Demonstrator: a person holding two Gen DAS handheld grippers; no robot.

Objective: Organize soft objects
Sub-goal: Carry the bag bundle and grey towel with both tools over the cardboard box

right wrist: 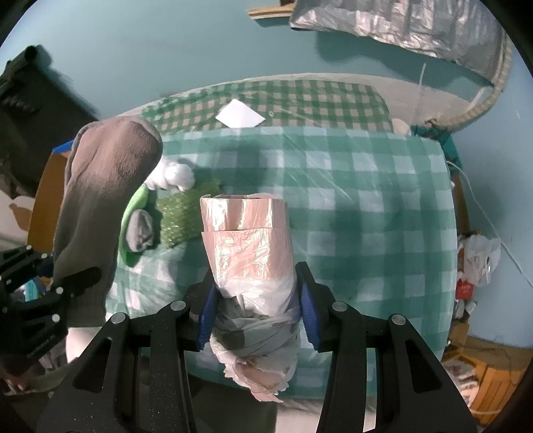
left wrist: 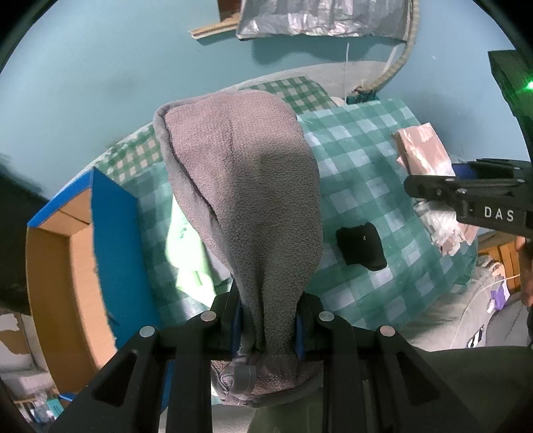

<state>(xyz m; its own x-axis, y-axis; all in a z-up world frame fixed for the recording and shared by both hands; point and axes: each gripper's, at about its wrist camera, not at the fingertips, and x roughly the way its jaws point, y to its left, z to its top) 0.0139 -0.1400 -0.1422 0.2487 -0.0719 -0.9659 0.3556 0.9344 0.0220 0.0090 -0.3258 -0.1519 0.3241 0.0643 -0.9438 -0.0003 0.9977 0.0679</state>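
Note:
My left gripper [left wrist: 268, 328] is shut on a grey fleece cloth [left wrist: 246, 186] and holds it above the checked table [left wrist: 366, 160]; the cloth also shows in the right wrist view [right wrist: 100, 206]. My right gripper [right wrist: 256, 316] is shut on a pink packet wrapped in a clear plastic bag [right wrist: 250, 246], held above the table [right wrist: 366, 200]; the packet also shows in the left wrist view [left wrist: 423, 150]. On the table lie a black cloth [left wrist: 359, 246], a rolled grey sock [right wrist: 141, 231] on a green item [right wrist: 133, 206], a green mesh piece [right wrist: 180, 216] and a white soft thing [right wrist: 173, 175].
An open cardboard box with blue edges [left wrist: 100, 213] stands left of the table. A white paper [right wrist: 240, 115] lies at the table's far side. A silver sheet [left wrist: 316, 20] hangs on the teal wall. A white bag [right wrist: 479, 256] and clutter sit at the right.

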